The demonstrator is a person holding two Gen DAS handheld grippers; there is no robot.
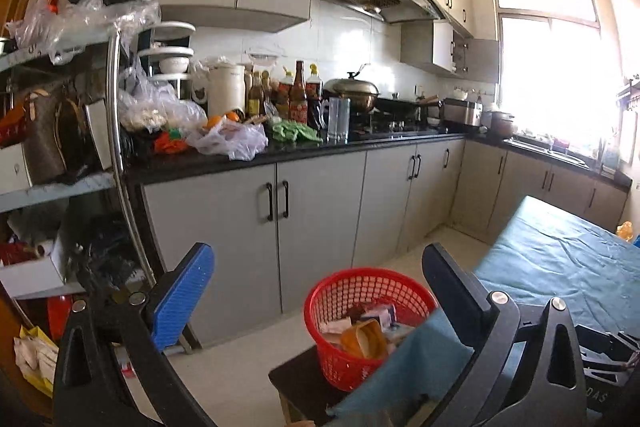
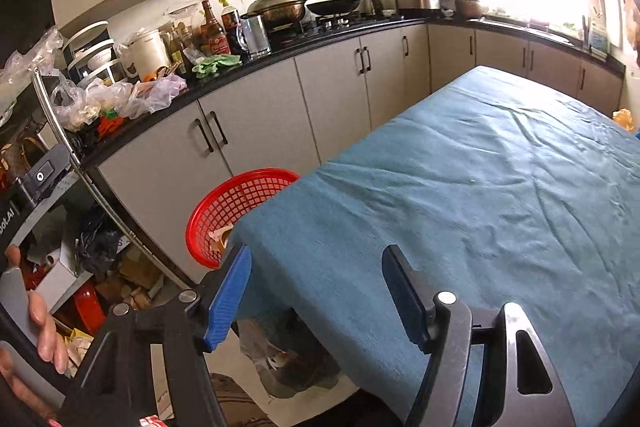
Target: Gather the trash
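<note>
Trash sits in the red basket (image 1: 370, 323), which stands on a dark stool (image 1: 298, 385) just beside the near left corner of the blue-clothed worktop (image 2: 480, 187). Left gripper (image 1: 316, 301): jaws spread wide, nothing between them, hovering above and near the basket. Right gripper (image 2: 316, 293): jaws likewise spread, empty, poised over the near edge of the cloth. In the basket, left wrist view: an orange lid-like piece (image 1: 366, 339), a small white-and-purple carton (image 1: 382, 315), scraps of paper or wrapper; exact items hard to tell. Judgement: all light; card and paper soft, will crush under a firm pinch; the orange piece looks like stiff, smooth plastic and may slip, so take it across its rim. The basket itself is stiff openwork plastic, light, and its rim offers the best hold. The cloth shows bare in both views apart from an orange object (image 2: 623, 118) at the far right edge, too blurred to identify. Outward, far left: black counter (image 1: 280, 155) carrying crumpled clear plastic bags (image 1: 230, 139), a green rag (image 1: 294, 131), sauce bottles (image 1: 298, 95), a glass jug (image 1: 338, 119). Bags, if they count as trash: very light, limp, slippery; gather a bunched fold, not a single layer. Shelf unit (image 1: 52, 187) at near left is heavily cluttered.
</note>
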